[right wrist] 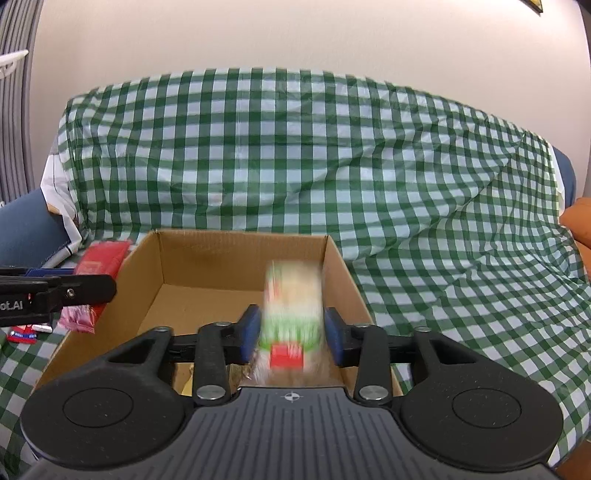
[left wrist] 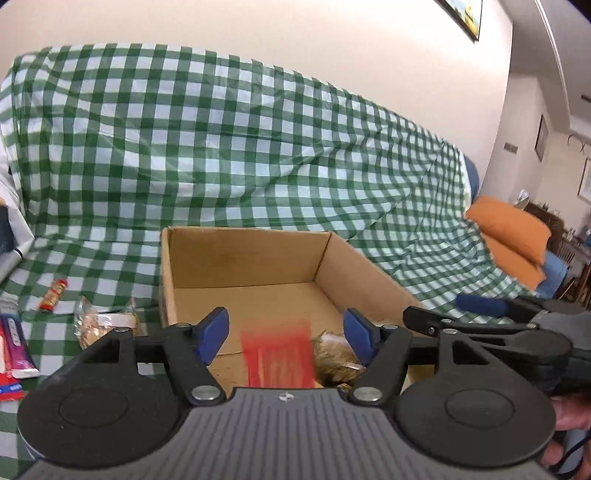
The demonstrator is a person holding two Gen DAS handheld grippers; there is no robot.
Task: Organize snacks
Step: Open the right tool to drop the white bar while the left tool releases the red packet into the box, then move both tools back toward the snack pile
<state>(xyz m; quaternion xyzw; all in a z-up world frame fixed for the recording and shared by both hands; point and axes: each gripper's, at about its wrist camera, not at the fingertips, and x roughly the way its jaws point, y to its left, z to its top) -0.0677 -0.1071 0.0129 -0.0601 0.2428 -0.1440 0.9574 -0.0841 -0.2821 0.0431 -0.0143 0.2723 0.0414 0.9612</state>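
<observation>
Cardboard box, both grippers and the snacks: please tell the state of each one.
Cardboard box: open at the top.
Left gripper: open.
Red packet: blurred, loose between the open jaws, over the box.
Right gripper: open.
Green-and-white packet: blurred, loose between the jaws, over the box.

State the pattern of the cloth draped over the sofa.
Green and white checks; the cloth shows best in the right wrist view.

green-and-white checked cloth [left wrist: 236,147] draping over the whole sofa, orange cushions [left wrist: 511,236] sitting at the right edge, framed picture [left wrist: 466,14] hanging upper right, small frame [left wrist: 541,137] hanging further along that wall, grey curtain [right wrist: 14,110] hanging far left
</observation>
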